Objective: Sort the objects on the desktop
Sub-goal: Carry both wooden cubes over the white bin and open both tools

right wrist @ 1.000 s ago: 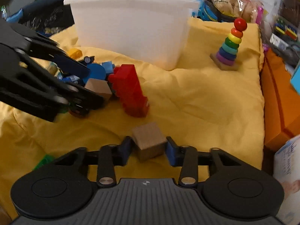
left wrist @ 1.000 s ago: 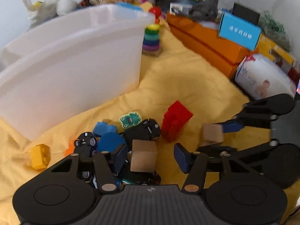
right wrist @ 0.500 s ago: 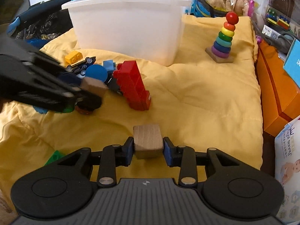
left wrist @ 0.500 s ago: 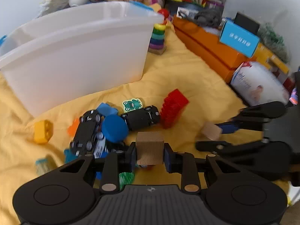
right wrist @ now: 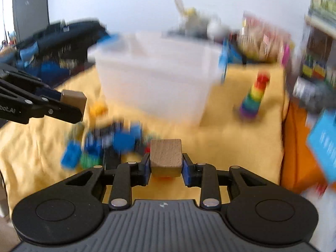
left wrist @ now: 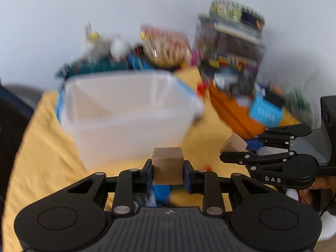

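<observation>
My left gripper (left wrist: 167,171) is shut on a wooden cube (left wrist: 167,166) and holds it up in front of the white plastic bin (left wrist: 130,115). My right gripper (right wrist: 166,166) is shut on a second wooden cube (right wrist: 166,157), raised above the yellow cloth (right wrist: 220,147). In the left wrist view the right gripper (left wrist: 233,150) shows at the right with its cube (left wrist: 232,146). In the right wrist view the left gripper (right wrist: 72,105) shows at the left with its cube (right wrist: 74,100). The bin (right wrist: 155,84) stands behind. Both views are blurred.
A pile of blue, green and black toys (right wrist: 109,145) lies on the cloth below. A yellow brick (right wrist: 97,108) lies near the bin. A rainbow ring stacker (right wrist: 254,96) stands right of the bin. Orange boxes (left wrist: 233,113) and clutter line the right side.
Both grippers have lifted their wooden cubes off the cloth and tilted up toward the bin. The toy pile has dropped low in both views.
</observation>
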`<state>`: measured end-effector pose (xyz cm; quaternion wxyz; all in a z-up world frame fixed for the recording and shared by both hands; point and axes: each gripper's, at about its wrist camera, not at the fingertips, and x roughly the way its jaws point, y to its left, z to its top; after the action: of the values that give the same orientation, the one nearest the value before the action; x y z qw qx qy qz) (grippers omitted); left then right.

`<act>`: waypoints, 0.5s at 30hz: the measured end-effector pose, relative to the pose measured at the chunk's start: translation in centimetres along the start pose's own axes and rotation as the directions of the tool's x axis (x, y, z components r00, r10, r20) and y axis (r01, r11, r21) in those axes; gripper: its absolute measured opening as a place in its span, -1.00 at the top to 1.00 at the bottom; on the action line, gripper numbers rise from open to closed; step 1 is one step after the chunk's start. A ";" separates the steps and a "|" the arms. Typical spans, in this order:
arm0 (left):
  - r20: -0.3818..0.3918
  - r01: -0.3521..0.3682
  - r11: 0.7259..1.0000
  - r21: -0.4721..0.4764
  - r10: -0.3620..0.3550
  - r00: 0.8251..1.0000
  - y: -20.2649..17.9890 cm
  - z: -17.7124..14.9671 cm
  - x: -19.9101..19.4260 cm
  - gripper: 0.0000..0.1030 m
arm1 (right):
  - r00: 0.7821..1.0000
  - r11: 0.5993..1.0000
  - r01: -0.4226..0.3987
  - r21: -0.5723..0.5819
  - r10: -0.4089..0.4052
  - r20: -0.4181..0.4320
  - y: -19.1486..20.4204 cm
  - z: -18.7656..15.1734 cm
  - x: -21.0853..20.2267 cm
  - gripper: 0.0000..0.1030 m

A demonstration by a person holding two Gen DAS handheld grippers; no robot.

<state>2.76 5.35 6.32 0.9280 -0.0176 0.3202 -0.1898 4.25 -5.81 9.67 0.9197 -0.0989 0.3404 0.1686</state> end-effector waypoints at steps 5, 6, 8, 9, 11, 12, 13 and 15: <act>0.114 -0.098 0.995 0.015 0.096 0.989 2.5 5.0 -0.2 0.37 | 0.990 1.000 0.000 0.011 -0.001 0.139 -1.4 5.6 -0.3 0.36; 0.123 -0.104 0.994 0.012 0.102 0.987 3.1 5.7 0.1 0.37 | 0.988 1.000 -0.003 0.025 0.000 0.154 -1.9 6.5 0.0 0.36; 0.138 -0.125 0.992 0.009 0.123 0.983 4.0 7.2 1.3 0.37 | 0.980 0.999 -0.001 0.054 -0.010 0.199 -2.6 8.4 0.7 0.36; 0.139 -0.132 0.991 0.000 0.130 0.982 4.6 7.8 2.0 0.37 | 0.979 0.998 0.000 0.067 -0.014 0.202 -2.9 9.3 1.3 0.36; 0.123 -0.147 0.989 -0.014 0.148 0.981 5.5 8.4 3.9 0.37 | 0.979 0.996 -0.005 0.089 -0.013 0.203 -3.4 10.7 2.6 0.36; 0.102 -0.154 0.988 -0.031 0.156 0.983 5.9 8.5 5.0 0.37 | 0.982 0.995 -0.005 0.095 -0.013 0.190 -3.5 11.1 3.4 0.36; 0.096 -0.150 0.988 -0.048 0.154 0.983 6.2 8.2 5.7 0.37 | 0.985 0.994 -0.003 0.106 -0.016 0.169 -3.6 11.6 4.4 0.36; 0.056 -0.161 0.984 -0.074 0.165 0.985 6.8 7.6 7.5 0.37 | 0.991 0.993 -0.012 0.120 -0.005 0.136 -3.7 12.0 6.3 0.36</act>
<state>15.01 8.24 6.90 0.9487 -0.0296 0.2980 -0.1014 17.18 -4.11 14.73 0.9449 -0.0306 0.2864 0.1556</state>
